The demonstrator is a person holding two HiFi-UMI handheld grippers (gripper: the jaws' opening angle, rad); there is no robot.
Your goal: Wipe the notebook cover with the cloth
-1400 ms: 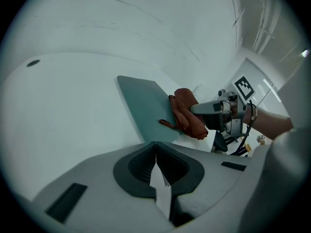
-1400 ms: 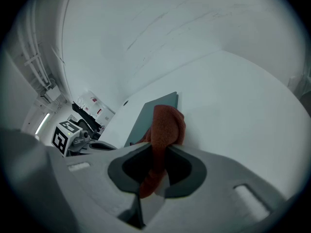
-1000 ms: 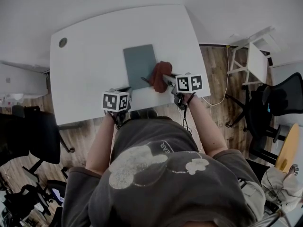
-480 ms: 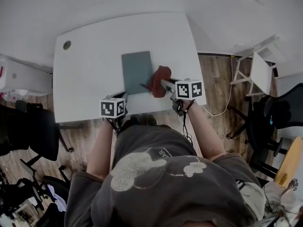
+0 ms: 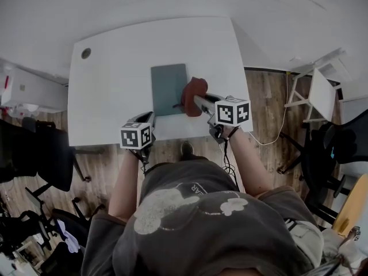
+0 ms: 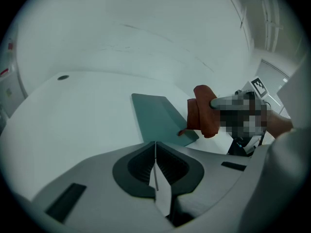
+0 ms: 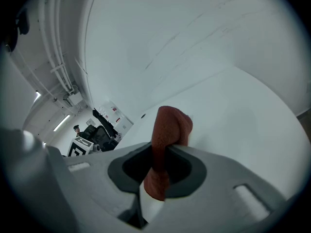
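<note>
A grey-green notebook (image 5: 169, 88) lies flat on the white table (image 5: 115, 79), and it also shows in the left gripper view (image 6: 156, 116). My right gripper (image 5: 192, 100) is shut on a rust-red cloth (image 5: 193, 95), held above the notebook's right edge. The cloth (image 7: 166, 139) hangs folded between the jaws in the right gripper view. From the left gripper view the cloth (image 6: 204, 111) hangs clear of the table. My left gripper (image 5: 146, 118) sits at the table's near edge, left of the notebook, jaws shut and empty (image 6: 155, 152).
A cable hole (image 5: 85, 53) is at the table's far left corner. Black office chairs (image 5: 34, 154) stand left of the table. A white stool (image 5: 316, 91) and a further chair (image 5: 345, 142) stand to the right. A cable (image 5: 270, 134) trails on the wooden floor.
The right gripper with the cloth has lifted slightly and moved a little further onto the table beside the notebook. The left gripper has drawn back toward the near edge.
</note>
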